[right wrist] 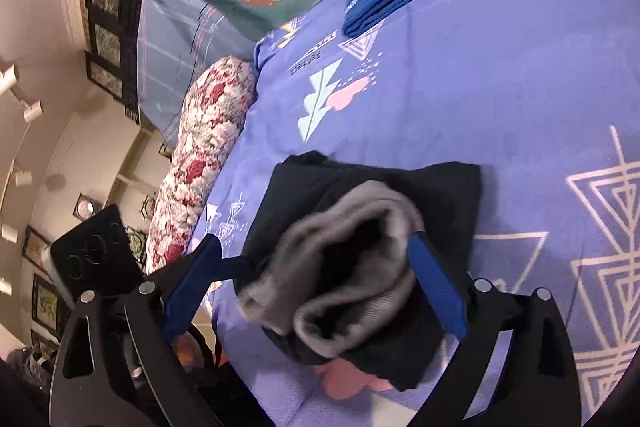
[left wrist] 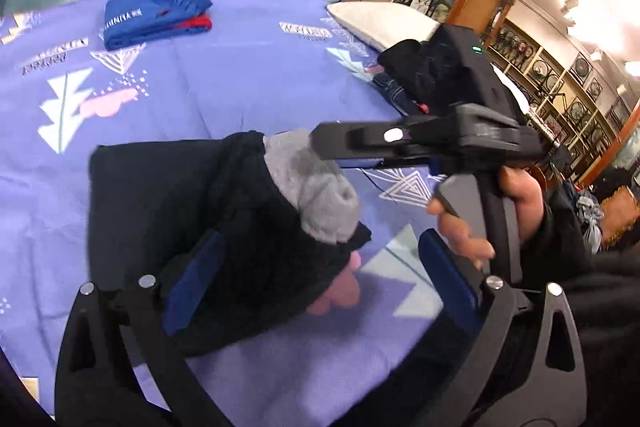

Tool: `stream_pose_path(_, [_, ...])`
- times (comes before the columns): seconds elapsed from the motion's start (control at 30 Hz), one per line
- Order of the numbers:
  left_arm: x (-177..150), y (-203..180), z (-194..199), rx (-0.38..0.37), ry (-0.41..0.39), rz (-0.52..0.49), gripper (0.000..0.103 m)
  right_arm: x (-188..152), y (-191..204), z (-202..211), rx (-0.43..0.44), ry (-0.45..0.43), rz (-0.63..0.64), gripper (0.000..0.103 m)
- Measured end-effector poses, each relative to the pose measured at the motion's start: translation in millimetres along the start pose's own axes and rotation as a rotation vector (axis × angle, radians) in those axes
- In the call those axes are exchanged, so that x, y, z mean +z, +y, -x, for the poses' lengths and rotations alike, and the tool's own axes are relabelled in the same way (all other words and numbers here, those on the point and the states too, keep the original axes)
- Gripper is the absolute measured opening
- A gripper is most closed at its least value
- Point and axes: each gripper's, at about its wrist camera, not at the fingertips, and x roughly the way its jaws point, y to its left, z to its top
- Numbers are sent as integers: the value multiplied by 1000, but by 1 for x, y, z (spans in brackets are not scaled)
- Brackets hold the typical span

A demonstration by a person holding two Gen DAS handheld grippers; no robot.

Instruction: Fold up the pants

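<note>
The left gripper (left wrist: pixel 320 283) hid the near edge of the dark pants (left wrist: pixel 224 223) behind its left finger. The grey lining (right wrist: pixel 340 267) was smeared by motion blur — its folds unreadable. Shelf items (left wrist: pixel 560 79) were too small to identify.

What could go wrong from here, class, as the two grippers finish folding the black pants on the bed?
1. The grey lining bulges out of the black pants, so the fold may spring open.
2. The right gripper hangs open around that bulge; closing could pinch only lining.
3. The left gripper is open too, so nothing pins the bundle to the purple sheet.
</note>
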Motion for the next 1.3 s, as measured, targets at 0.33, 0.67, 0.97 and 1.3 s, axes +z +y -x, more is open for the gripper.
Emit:
stream_pose_path(0.33, [-30, 56, 5, -3, 16, 157, 101, -10, 10, -22, -147, 166, -12, 94])
stream_pose_path(0.67, [-16, 35, -7, -14, 17, 74, 101, -6, 25, -9, -116, 76, 126, 30])
stream_pose_path(0.97, [-3, 14, -29, -9, 58, -2, 101, 3, 48, 26, -273, 6, 190, 33])
stream_pose_path(1.3, [-21, 32, 11, -90, -6, 49, 101, 7, 48, 50, -335, -76, 218, 47])
